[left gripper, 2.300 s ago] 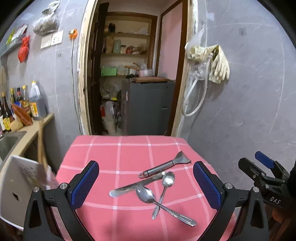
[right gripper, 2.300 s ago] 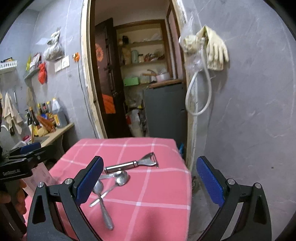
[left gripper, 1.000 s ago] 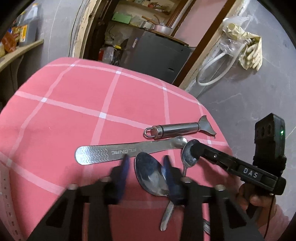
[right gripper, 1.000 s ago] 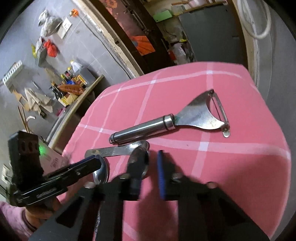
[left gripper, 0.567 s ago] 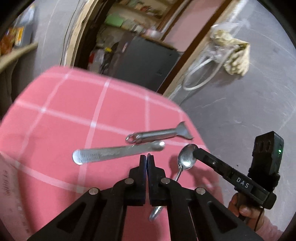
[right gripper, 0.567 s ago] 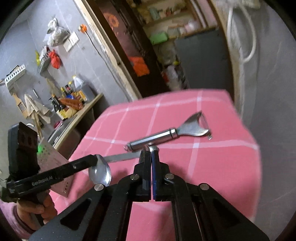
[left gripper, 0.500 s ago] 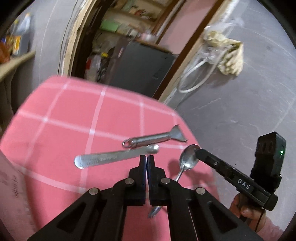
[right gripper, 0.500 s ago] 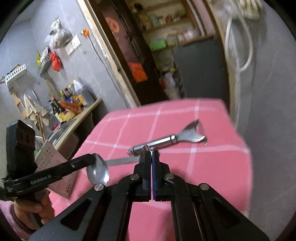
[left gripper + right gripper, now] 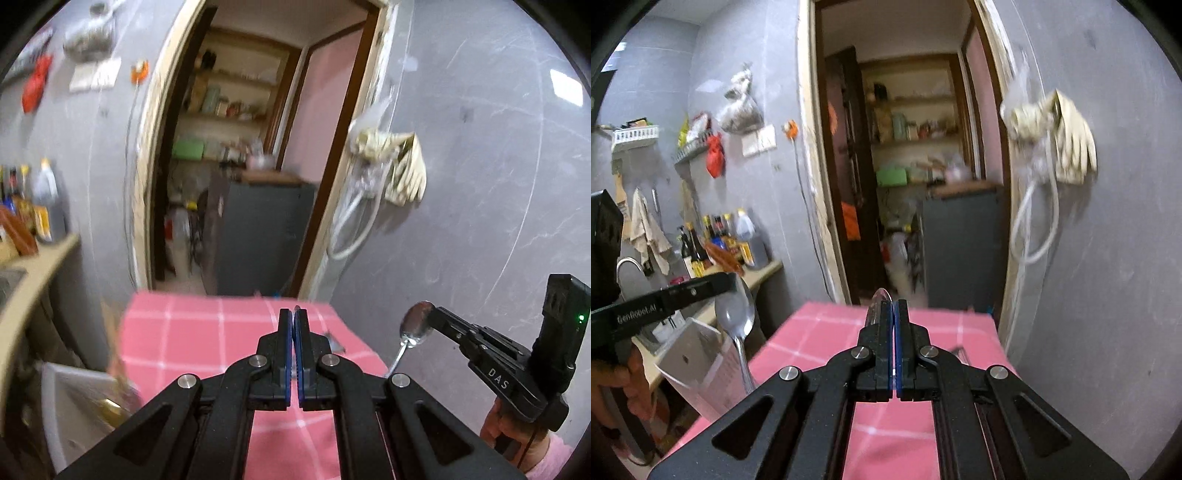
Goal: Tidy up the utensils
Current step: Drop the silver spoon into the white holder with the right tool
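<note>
Left claw (image 9: 294, 321) is clamped on a spoon (image 9: 735, 314) by its bowl, handle hanging below; right claw (image 9: 893, 314) pinches a smaller spoon (image 9: 416, 326) likewise. Smooth bowls could slip from the pads and drop to the table (image 9: 177, 332) beneath.

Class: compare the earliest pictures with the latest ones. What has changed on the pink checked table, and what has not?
Each gripper closed on a steel spoon and lifted it off the pink checked tablecloth: left gripper holds the large spoon, right gripper the small spoon. The peeler stays on the cloth.
</note>
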Available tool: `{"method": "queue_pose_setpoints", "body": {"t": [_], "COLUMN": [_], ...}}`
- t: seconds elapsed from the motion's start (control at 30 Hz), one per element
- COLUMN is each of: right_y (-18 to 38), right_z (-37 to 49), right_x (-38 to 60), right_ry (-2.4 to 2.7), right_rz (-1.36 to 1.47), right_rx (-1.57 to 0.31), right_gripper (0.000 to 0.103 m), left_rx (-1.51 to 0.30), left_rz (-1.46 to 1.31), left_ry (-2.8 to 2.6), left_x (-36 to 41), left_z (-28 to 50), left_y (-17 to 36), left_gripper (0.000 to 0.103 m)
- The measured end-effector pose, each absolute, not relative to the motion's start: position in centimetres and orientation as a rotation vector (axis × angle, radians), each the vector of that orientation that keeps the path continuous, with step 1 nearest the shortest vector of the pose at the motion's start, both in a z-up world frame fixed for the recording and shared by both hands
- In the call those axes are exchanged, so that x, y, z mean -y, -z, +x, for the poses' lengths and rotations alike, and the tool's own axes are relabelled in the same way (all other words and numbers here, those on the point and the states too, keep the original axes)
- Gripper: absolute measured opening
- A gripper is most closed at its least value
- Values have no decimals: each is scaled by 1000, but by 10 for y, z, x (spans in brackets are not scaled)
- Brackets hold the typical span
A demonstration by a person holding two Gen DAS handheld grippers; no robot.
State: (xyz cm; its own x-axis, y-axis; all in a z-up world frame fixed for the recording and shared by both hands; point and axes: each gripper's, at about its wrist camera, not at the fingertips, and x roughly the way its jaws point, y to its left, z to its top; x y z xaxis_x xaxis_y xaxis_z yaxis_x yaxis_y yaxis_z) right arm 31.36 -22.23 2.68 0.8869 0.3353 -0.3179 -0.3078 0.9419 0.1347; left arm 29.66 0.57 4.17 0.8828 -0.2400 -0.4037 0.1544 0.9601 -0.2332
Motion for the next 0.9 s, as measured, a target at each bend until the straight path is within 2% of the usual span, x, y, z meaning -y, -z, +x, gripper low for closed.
{"method": "queue_pose_setpoints", "body": {"t": [0.2, 0.47, 0.67, 0.9], "right_y": [-65, -71, -50, -24], "right_z": [296, 280, 269, 258], "right_x": [175, 103, 58, 27], "right_ry": [-397, -485, -462, -477], "right_rz": [83, 28, -95, -187], "right_rx": [-257, -215, -209, -236], "right_gripper": [1, 1, 1, 1], "left_rx": [-343, -258, -229, -219], "left_rz": [-148, -61, 10, 176], "left_ry": [157, 28, -41, -71], "left_x": [-52, -110, -127, -112], "left_z": [271, 236, 227, 227], "left_y": [-83, -114, -105, -70], "left_gripper": [2, 2, 2, 2]}}
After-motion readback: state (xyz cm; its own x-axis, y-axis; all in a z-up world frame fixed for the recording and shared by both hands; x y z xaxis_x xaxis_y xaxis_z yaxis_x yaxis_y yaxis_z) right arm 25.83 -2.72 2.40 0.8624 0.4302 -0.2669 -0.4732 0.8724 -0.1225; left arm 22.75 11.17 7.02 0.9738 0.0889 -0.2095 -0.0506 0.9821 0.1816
